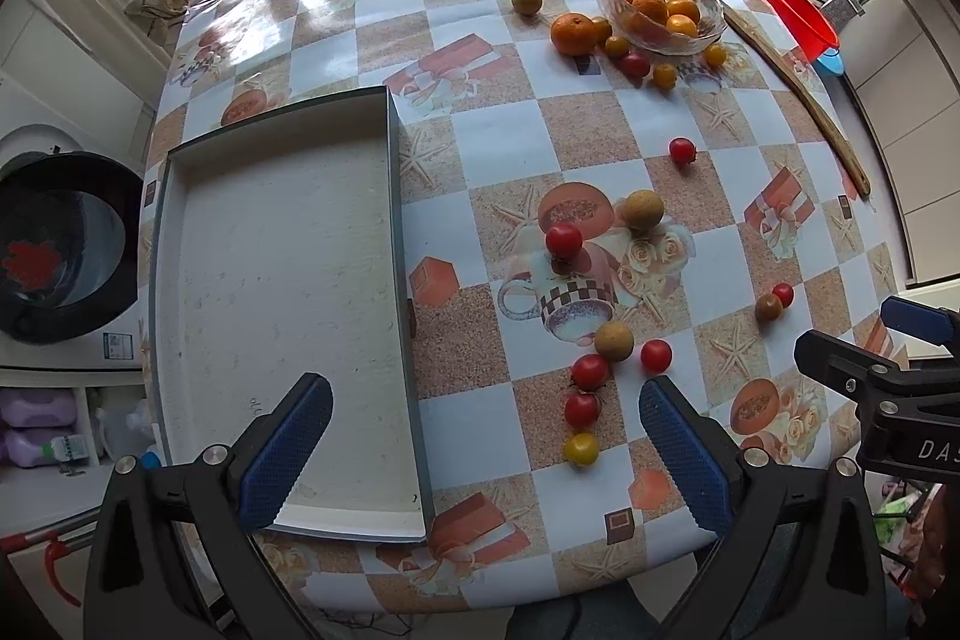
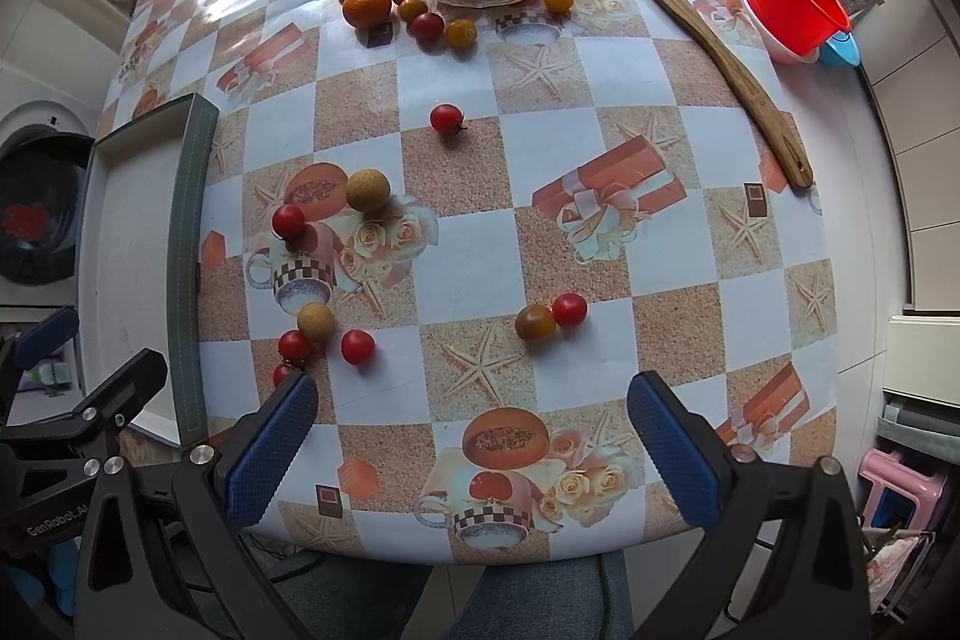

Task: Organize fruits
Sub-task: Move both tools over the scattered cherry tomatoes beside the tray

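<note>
A shallow white tray point(image 1: 276, 280) with a grey rim lies at the table's left; nothing is in it. A glass bowl point(image 1: 708, 37) of oranges stands at the far side, an orange point(image 1: 573, 33) and small fruits beside it. Red cherry tomatoes point(image 1: 590, 371), a yellow tomato point(image 1: 581, 448) and tan longans point(image 1: 614, 340) lie scattered mid-table. My left gripper point(image 1: 485, 451) hangs open over the tray's near right corner. My right gripper point(image 2: 471, 451) hangs open above the near table edge, a brownish tomato point(image 2: 535, 323) and a red one point(image 2: 569, 309) ahead of it.
A long curved wooden stick point(image 2: 660, 16) lies along the table's right side. A red plastic bowl point(image 2: 798, 4) stands beyond it on a ledge. A washing machine point(image 1: 60, 244) is left of the table. A pink stool point(image 2: 900, 484) is at the lower right.
</note>
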Motion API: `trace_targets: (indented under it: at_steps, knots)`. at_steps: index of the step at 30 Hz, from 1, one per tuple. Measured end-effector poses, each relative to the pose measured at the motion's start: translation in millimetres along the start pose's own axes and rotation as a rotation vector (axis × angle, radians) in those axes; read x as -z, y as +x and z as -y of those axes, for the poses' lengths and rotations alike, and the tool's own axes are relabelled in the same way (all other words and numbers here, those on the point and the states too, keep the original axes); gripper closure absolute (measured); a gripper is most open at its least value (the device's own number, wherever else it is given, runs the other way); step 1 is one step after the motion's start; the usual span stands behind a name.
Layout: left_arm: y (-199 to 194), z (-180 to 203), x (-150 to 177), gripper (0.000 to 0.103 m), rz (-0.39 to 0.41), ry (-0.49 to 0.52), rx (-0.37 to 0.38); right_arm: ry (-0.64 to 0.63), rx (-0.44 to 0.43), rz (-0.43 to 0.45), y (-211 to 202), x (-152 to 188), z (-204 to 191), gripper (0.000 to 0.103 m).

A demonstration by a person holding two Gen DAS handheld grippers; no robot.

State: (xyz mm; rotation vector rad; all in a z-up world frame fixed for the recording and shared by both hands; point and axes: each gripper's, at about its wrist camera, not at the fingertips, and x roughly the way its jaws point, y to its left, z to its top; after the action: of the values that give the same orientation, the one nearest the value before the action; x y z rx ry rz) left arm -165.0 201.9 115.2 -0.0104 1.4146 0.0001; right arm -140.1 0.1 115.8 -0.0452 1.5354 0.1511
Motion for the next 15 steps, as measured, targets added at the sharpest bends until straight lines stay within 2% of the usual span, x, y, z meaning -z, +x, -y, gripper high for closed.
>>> trace_targets:
  at_steps: [15]
  knots:
    - [7, 9, 1, 0.000, -0.020, 0.000, -0.009, 0.022, -0.004, -0.011, 4, 1, 10, 0.000]
